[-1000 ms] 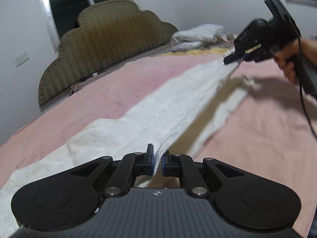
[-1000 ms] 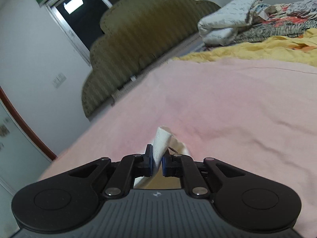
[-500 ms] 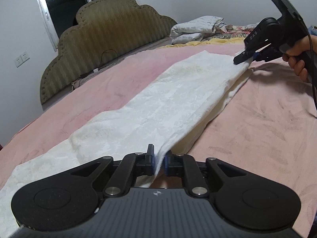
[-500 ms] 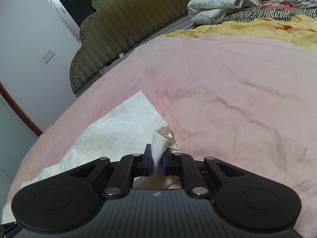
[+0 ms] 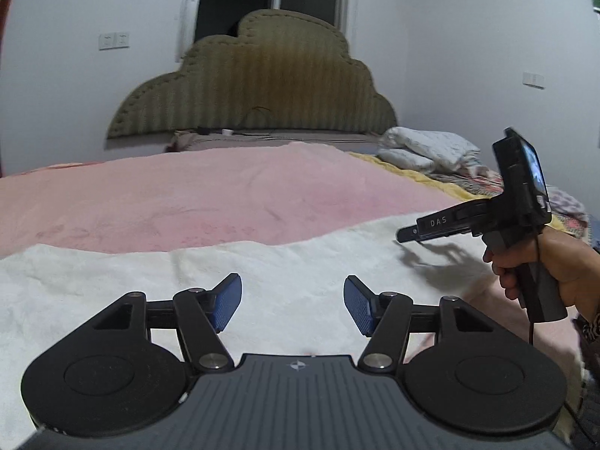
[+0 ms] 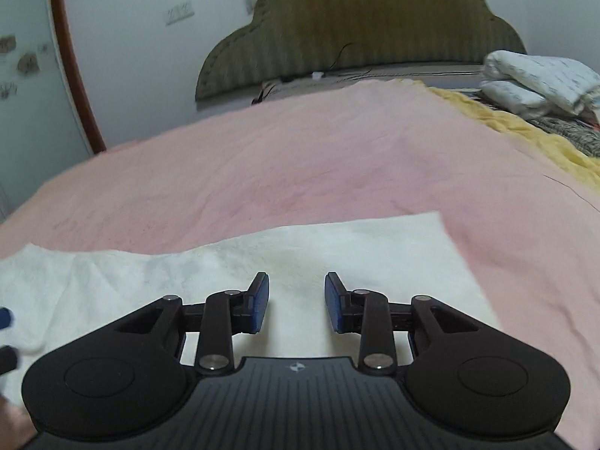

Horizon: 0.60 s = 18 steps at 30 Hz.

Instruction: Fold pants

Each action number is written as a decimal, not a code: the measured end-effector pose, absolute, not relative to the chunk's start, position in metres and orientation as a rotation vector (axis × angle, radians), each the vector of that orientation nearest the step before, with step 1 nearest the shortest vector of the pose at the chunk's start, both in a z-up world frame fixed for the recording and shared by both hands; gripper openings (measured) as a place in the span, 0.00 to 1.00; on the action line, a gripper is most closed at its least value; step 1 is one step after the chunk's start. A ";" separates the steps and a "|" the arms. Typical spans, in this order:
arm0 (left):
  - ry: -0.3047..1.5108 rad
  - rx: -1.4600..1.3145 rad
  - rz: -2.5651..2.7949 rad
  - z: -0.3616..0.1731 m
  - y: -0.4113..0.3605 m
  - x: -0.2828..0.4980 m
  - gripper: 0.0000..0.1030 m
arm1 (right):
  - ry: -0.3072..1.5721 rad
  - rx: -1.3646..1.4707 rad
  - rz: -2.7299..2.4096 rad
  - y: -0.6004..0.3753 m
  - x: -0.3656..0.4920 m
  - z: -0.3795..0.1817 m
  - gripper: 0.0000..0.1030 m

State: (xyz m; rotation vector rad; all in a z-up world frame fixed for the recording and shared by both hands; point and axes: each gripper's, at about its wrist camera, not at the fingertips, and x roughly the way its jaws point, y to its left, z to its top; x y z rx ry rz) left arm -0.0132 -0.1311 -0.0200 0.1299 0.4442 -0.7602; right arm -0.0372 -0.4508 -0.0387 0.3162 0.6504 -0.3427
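Note:
The white pants [image 5: 292, 262] lie flat in a long band across the pink bedspread [image 5: 225, 195]. My left gripper [image 5: 292, 302] is open and empty just above the cloth. The right gripper [image 5: 408, 233] shows from the side in the left wrist view, held in a hand above the pants' right end. In the right wrist view my right gripper [image 6: 296, 300] is open and empty over the pants [image 6: 337, 247], near their right edge. The left gripper's fingertips [image 6: 4, 317] show at that view's left edge.
An olive padded headboard [image 5: 258, 86] stands at the far side of the bed. Folded white bedding [image 5: 427, 148] and a yellow blanket [image 6: 525, 131] lie at the right. A door frame [image 6: 71, 56] stands at the left.
Both grippers have opened and let go of the pants. The cloth, held stretched and lifted before, now lies flat on the bed. Both grippers have turned to face the headboard.

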 end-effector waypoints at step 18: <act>0.687 0.208 -0.486 -0.040 -0.133 0.040 0.66 | 0.738 0.144 -0.266 -0.413 -0.038 -0.054 0.90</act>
